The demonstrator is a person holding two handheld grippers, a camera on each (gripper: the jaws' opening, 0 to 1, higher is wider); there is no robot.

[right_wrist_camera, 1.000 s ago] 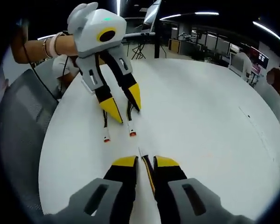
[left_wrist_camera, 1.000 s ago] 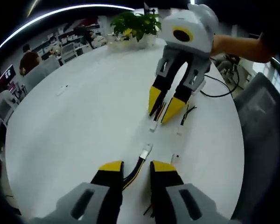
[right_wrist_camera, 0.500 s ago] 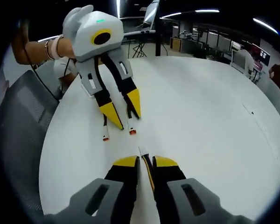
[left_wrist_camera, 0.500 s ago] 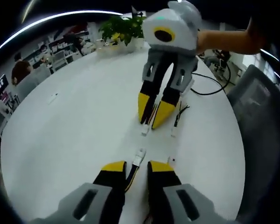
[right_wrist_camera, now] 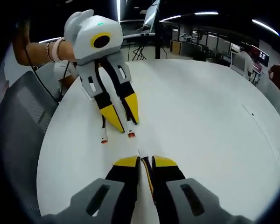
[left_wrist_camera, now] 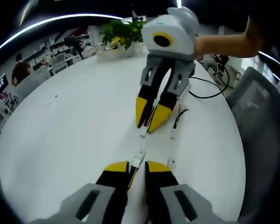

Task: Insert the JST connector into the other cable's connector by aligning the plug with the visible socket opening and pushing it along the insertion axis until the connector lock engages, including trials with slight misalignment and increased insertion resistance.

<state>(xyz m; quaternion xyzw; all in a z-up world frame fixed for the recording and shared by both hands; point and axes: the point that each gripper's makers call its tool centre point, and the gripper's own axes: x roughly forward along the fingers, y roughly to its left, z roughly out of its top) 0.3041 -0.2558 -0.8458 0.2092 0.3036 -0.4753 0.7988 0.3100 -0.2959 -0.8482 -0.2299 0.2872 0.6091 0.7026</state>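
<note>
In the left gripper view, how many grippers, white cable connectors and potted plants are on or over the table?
Grippers: 2
White connectors: 4
Potted plants: 1
Total: 7

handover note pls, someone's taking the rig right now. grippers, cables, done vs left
Left gripper: shut on the cable with the white connector, tip just past its jaws.
Right gripper: shut on the other cable, its white connector at the jaw tips.
Both sit low over the white table, connectors facing, a gap between them.
Two spare connectors lie beside.
Done: both cables gripped, roughly lined up.
Left: close the gap, push until the lock engages.
</note>
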